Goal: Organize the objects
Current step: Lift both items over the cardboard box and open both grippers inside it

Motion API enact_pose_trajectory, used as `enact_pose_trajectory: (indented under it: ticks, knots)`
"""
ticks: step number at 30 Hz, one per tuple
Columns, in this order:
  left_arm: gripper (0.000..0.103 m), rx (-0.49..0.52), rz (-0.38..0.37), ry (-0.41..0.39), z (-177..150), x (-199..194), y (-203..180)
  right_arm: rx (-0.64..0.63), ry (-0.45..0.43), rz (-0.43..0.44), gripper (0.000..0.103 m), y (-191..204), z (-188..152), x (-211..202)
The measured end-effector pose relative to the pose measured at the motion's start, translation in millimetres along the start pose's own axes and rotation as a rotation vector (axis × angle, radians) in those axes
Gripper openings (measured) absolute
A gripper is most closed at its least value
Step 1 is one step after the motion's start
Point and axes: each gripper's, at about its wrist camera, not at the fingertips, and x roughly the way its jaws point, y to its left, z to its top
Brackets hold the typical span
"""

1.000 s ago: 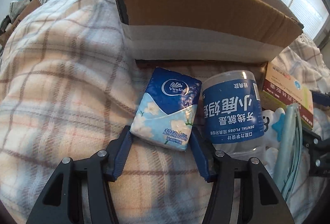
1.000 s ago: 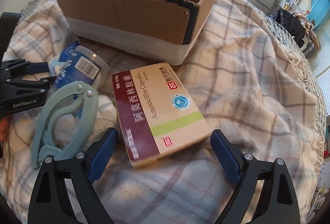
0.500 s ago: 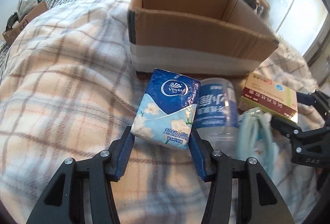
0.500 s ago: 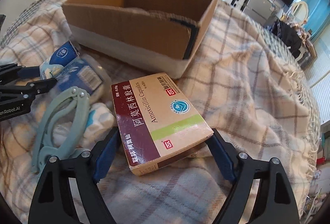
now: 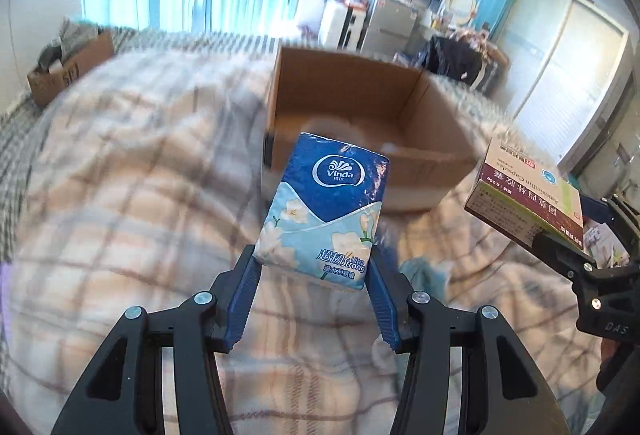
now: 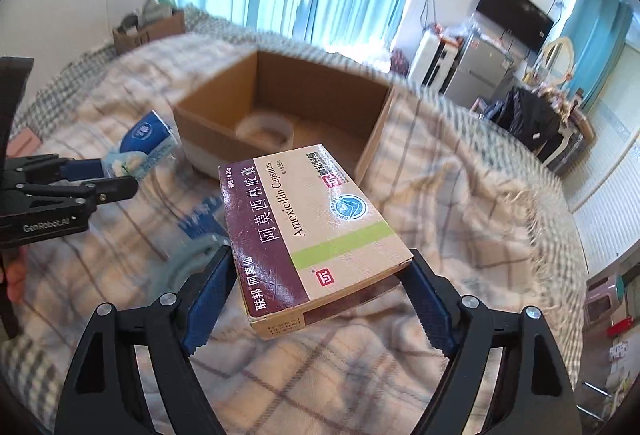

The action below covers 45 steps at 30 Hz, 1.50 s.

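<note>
My left gripper (image 5: pixel 314 275) is shut on a blue Vinda tissue pack (image 5: pixel 326 205) and holds it in the air in front of the open cardboard box (image 5: pixel 436 111). My right gripper (image 6: pixel 316 279) is shut on a tan and maroon Amoxicillin capsule box (image 6: pixel 308 223), also lifted, near the cardboard box (image 6: pixel 208 123). A white roll of tape (image 6: pixel 266 129) lies inside that box. The capsule box (image 5: pixel 528 191) shows at the right of the left wrist view, and the tissue pack (image 6: pixel 146 143) at the left of the right wrist view.
A plaid blanket (image 5: pixel 132 195) covers the bed. A blue-labelled floss jar (image 6: pixel 200 215) and a pale green clamp (image 6: pixel 192 255) lie blurred on it below the grippers. A second cardboard box (image 5: pixel 68 71) stands at the far left. Furniture stands behind the bed.
Both grippers have risen off the blanket with their objects, so the cardboard box's inside now shows. The floss jar and clamp stayed on the bed.
</note>
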Motion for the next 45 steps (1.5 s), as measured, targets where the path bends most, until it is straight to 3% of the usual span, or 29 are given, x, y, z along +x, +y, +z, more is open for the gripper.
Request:
enact_pose_trajectory:
  ticks: [11, 17, 22, 34, 41, 43, 45]
  knots:
    - [0.053, 0.036, -0.013, -0.144, 76, -32, -14, 0.014, -0.155, -0.022, 0.083, -7, 65, -38]
    - [0.053, 0.051, -0.004, -0.162, 114, -14, -20, 0.031, -0.180, -0.028, 0.083, -17, 107, -17]
    - [0.053, 0.074, 0.010, -0.137, 133, 26, -20, 0.046, -0.168, -0.020, 0.083, -24, 137, 23]
    - [0.053, 0.079, 0.038, -0.037, 134, 108, -7, 0.052, -0.082, 0.016, 0.083, -26, 144, 119]
    - [0.059, 0.119, 0.006, -0.019, 126, 109, -19, 0.099, -0.127, 0.041, 0.088, -33, 140, 110]
    - [0.073, 0.116, -0.002, -0.023, 126, 99, -22, 0.111, -0.146, 0.040, 0.088, -34, 142, 97]
    - [0.076, 0.110, 0.006, -0.040, 126, 83, -24, 0.114, -0.163, 0.029, 0.088, -35, 142, 80]
